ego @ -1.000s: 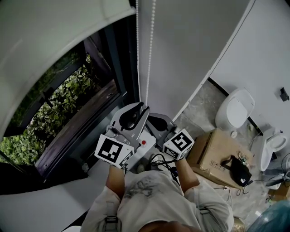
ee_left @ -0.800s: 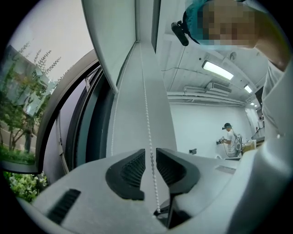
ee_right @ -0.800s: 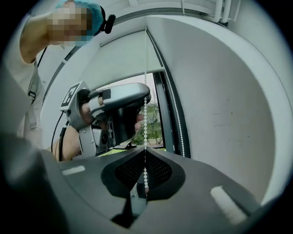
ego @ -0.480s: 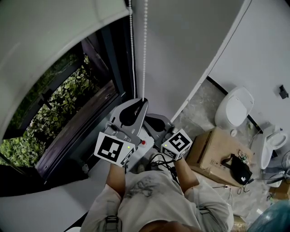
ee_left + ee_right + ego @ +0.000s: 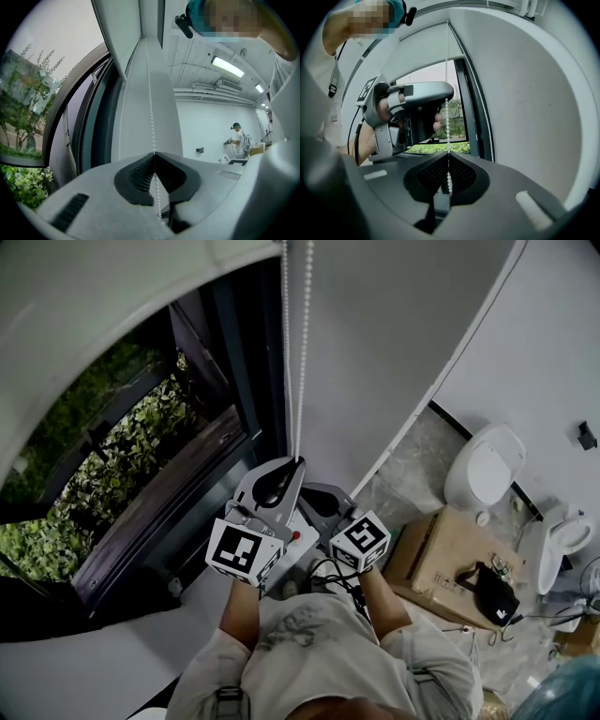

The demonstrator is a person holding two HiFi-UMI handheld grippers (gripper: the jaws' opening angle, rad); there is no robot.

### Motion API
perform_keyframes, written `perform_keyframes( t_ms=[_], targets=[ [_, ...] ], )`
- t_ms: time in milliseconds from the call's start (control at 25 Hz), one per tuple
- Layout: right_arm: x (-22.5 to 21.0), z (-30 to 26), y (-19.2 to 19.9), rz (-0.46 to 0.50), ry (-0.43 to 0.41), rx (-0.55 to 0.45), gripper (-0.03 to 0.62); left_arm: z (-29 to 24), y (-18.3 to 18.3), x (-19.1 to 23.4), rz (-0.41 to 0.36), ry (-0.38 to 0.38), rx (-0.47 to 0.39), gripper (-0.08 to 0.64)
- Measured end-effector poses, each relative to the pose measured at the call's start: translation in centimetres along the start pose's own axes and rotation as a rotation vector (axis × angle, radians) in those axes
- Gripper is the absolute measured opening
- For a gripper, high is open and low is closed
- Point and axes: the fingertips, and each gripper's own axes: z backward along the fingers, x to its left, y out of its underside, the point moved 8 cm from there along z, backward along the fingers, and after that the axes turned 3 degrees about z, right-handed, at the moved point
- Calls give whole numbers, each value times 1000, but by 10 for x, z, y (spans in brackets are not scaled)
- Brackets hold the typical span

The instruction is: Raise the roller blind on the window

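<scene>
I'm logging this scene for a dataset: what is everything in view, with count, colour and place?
bead chain: one loop, two strands, white, hanging beside the window frame
roller blind: one, pale grey, over the window's upper part
window: one, dark frame, greenery outside
toilet: one, white, on the floor at right
white fixture: one, at the far right edge
cardboard box: one, brown, on the floor near the toilet
black object: one, on the box, unclear what
other person: one, far across the room
left gripper: grey, shut on the bead chain
right gripper: grey, shut on the same strand, below the left gripper
</scene>
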Motion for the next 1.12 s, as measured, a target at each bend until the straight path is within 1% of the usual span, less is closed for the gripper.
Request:
perform_keyframes(
  t_ms=[320, 720, 1120],
  targets=[
    [-1, 2, 24, -20, 1, 47, 11, 2, 25, -2, 38, 4, 41, 11],
    [0, 7, 43, -41, -6, 92, 12, 5, 45, -6, 80, 4, 81, 11],
    [1, 9, 70, -61, -4, 169, 12, 11, 73, -9, 119, 0, 144, 11]
  ],
)
